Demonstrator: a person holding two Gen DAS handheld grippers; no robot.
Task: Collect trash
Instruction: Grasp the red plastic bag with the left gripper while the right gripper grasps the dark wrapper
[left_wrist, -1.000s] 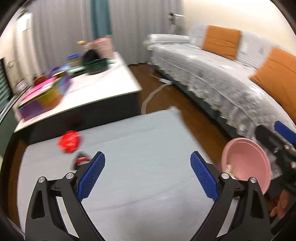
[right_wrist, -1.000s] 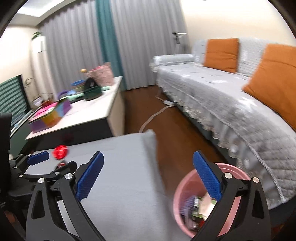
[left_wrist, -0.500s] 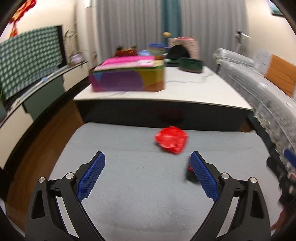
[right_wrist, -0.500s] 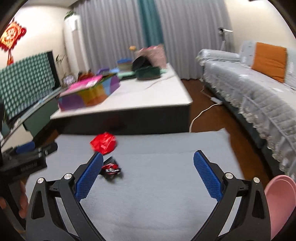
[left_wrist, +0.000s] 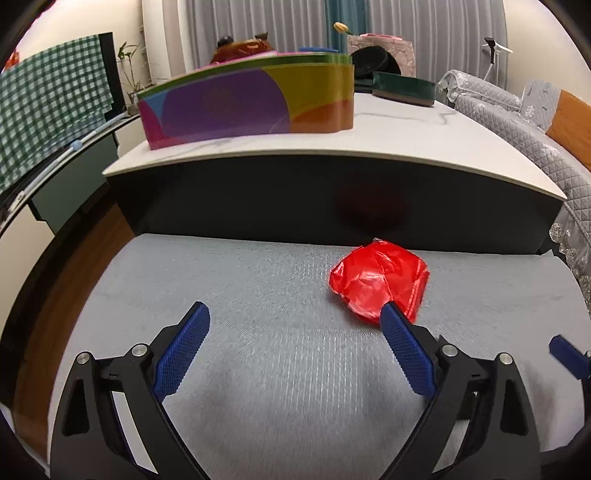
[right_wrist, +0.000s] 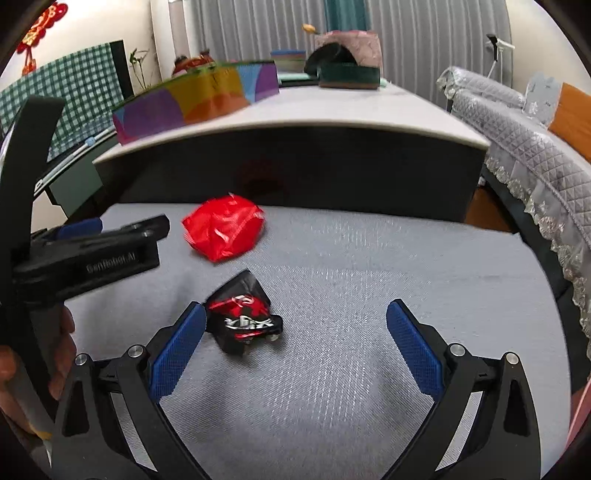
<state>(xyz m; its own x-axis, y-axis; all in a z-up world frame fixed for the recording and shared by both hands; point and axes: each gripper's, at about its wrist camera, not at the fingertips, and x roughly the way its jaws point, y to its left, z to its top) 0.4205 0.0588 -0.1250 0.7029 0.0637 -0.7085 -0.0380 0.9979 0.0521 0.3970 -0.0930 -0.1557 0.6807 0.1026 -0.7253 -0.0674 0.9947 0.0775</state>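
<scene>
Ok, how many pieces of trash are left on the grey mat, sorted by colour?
Red crumpled plastic wrapper: 1
Black-and-red crumpled snack packet: 1
Total on the grey mat: 2

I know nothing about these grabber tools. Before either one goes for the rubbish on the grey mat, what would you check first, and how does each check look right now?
1. Left gripper jaws open wide enough: ok.
2. Right gripper jaws open and holding nothing: ok.
3. Red crumpled wrapper centred between the left jaws: not ok; it lies off to the right, by the right fingertip.
4. Black and red packet centred between the right jaws: not ok; it lies against the left fingertip.
5. Both pieces lying free on the grey mat, apart from each other: ok.
6. Bin within reach for the drop: cannot tell; only a pink sliver shows at the right wrist view's lower right edge.
</scene>
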